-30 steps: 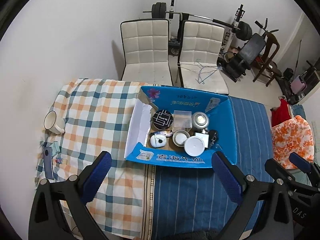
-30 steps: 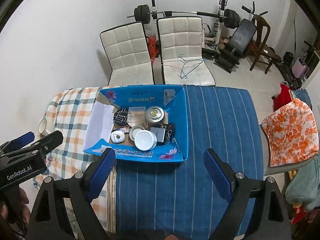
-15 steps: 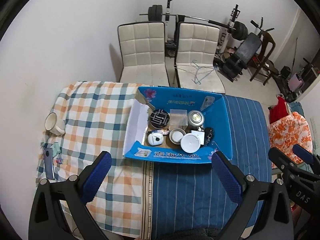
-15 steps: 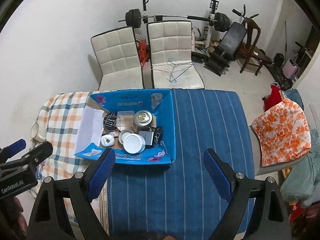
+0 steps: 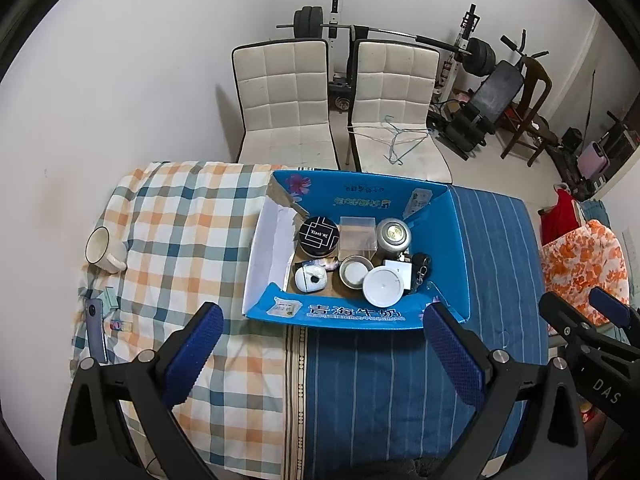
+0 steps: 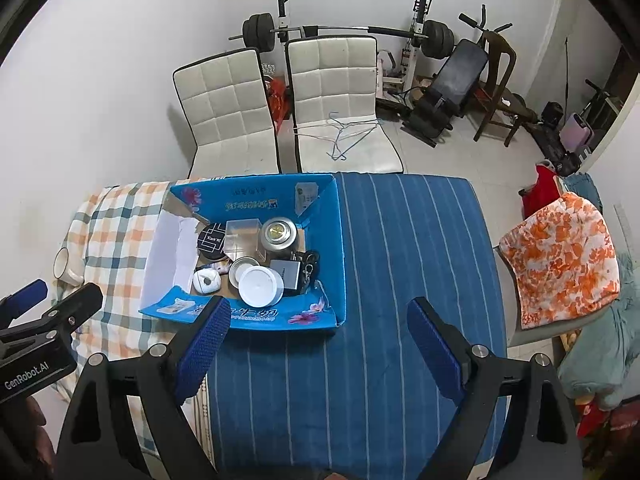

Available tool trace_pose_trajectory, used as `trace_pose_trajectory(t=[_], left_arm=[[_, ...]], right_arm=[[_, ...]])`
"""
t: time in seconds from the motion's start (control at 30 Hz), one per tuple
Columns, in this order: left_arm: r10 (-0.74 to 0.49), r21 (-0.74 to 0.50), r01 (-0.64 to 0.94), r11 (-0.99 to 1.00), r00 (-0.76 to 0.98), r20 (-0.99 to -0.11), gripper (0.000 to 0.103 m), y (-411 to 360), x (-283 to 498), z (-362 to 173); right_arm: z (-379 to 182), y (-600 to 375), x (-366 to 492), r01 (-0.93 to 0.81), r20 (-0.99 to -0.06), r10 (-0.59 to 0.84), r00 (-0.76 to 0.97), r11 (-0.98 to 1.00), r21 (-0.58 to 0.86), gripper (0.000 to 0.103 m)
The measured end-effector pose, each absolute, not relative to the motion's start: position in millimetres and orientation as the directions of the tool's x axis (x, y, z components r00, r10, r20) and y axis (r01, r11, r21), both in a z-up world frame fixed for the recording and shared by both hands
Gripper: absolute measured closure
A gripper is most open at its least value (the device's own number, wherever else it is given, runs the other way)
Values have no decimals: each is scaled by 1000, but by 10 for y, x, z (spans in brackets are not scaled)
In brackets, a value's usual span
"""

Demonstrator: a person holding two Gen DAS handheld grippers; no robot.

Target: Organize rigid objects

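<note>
Hovering above the table, both grippers were spread wide and held nothing. The left gripper point(image 5: 324, 344) had its blue, dimpled pads point(image 5: 192, 354) apart, framing the near wall of the box point(image 5: 456, 248); the right gripper point(image 6: 318, 344) stood just as open, one pad over the box's near wall and the other over bare striped cloth point(image 6: 400, 264) to the box's right.

The box was blue printed cardboard, its flaps folded out, with a white inner flap on its left side. It sat where the plaid cloth point(image 5: 188, 220) met the striped cloth. Inside the box lay the rigid things, crowded together: a round black tin point(image 5: 319, 235) with white line patterning at the back left, a clear square case point(image 5: 357, 234) beside it, and a shiny metal can point(image 5: 394, 237) at the back right. At the front of the box were a small white rounded case point(image 5: 310, 278), a shallow metal dish point(image 5: 355, 273), a flat white disc point(image 5: 383, 286) partly over a grey square block point(image 5: 402, 272), and a dark key fob point(image 5: 421, 264) at the right.

All of these lay beyond both grippers' tips, well below them and touched by neither.

Left of the box, on the plaid cloth, a white mug point(image 5: 102, 250) lay on its side, and nearer the edge lay a phone point(image 5: 96, 328).
</note>
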State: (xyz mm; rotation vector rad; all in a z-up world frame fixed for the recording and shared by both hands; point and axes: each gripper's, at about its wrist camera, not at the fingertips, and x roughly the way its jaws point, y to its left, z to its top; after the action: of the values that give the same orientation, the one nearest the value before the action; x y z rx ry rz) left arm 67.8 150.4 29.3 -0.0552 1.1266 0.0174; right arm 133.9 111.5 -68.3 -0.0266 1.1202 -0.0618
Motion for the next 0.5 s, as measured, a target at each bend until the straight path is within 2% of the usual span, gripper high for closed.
trace_pose_trajectory(t=[0.5], left_arm=[[5,-20,-55,998,423,-906,0,1523,672,225]], right_arm=[[-654,1132,1327,28,-892,-78,445,997,-73,11]])
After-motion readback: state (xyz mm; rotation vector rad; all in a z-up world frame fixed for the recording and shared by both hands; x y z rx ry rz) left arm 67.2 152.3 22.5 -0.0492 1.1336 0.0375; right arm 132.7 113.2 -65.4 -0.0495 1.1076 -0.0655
